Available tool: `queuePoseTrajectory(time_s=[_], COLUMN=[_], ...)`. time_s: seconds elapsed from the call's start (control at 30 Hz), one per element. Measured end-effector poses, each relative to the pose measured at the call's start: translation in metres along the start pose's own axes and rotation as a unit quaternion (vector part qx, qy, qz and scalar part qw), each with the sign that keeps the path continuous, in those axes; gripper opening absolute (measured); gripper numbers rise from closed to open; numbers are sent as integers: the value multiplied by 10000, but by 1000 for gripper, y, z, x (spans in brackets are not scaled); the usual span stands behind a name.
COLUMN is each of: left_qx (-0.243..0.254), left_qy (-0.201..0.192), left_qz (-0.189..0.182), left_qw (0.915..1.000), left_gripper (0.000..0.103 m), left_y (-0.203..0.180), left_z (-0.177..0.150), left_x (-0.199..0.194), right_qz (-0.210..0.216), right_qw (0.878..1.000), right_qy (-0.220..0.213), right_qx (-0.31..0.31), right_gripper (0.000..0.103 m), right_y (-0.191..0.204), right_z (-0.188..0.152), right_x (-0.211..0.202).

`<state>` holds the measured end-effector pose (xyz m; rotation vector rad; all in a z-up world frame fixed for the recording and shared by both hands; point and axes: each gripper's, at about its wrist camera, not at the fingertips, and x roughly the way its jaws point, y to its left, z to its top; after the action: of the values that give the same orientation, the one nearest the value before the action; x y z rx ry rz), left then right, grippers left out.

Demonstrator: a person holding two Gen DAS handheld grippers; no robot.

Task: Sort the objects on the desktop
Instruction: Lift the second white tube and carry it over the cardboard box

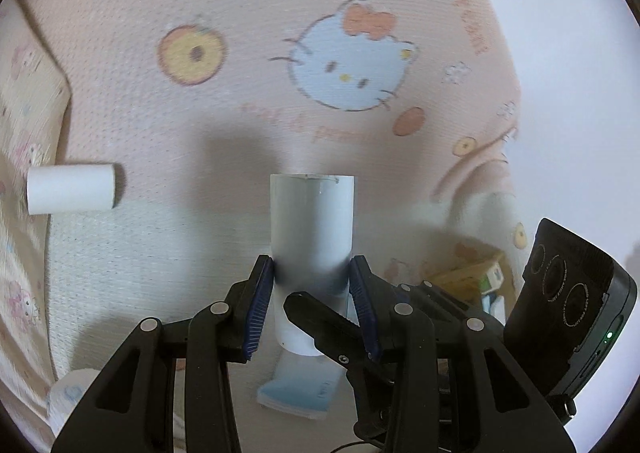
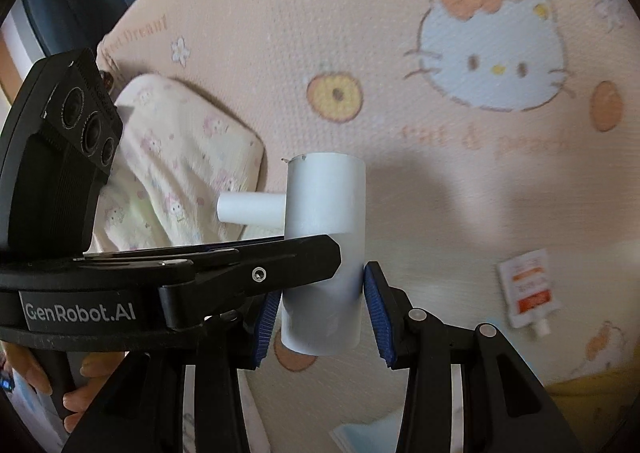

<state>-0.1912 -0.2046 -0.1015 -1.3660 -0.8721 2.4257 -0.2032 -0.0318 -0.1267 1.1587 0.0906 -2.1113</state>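
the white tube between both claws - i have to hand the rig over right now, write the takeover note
Left claw: pads pressed on the large white tube, held upright above the mat.
Right claw: around the same tube; its right pad touches the tube, its left pad is hidden behind the left claw's finger, so its grip is uncertain.
Things: small white tube lying on its side to the left; orange-and-white sachet on the pink cartoon-cat mat; blue-and-white packet below the claws.
Done: the large tube is lifted.
Left: place the tube, then sort the others.
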Motion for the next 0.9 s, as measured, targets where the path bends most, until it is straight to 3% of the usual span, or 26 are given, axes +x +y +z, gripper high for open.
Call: queuePoseTrajectory(time_s=[0.6,0.9], left_qx=[777,1316], left_qy=[-139,-111], left_qz=[-47,-64], left_qw=[9969,9912], left_gripper=[43,43], left_y=[-90,-158], left_z=[-30,-44], left_x=[-10,0], right_qz=[-338,-557], right_qw=[9975,9942], right_qy=[-618,-905], right_qx=[111,186], right_gripper=[39,39], right_y=[-18,-42], right_z=[-19,-33], right_x=[-90,-139])
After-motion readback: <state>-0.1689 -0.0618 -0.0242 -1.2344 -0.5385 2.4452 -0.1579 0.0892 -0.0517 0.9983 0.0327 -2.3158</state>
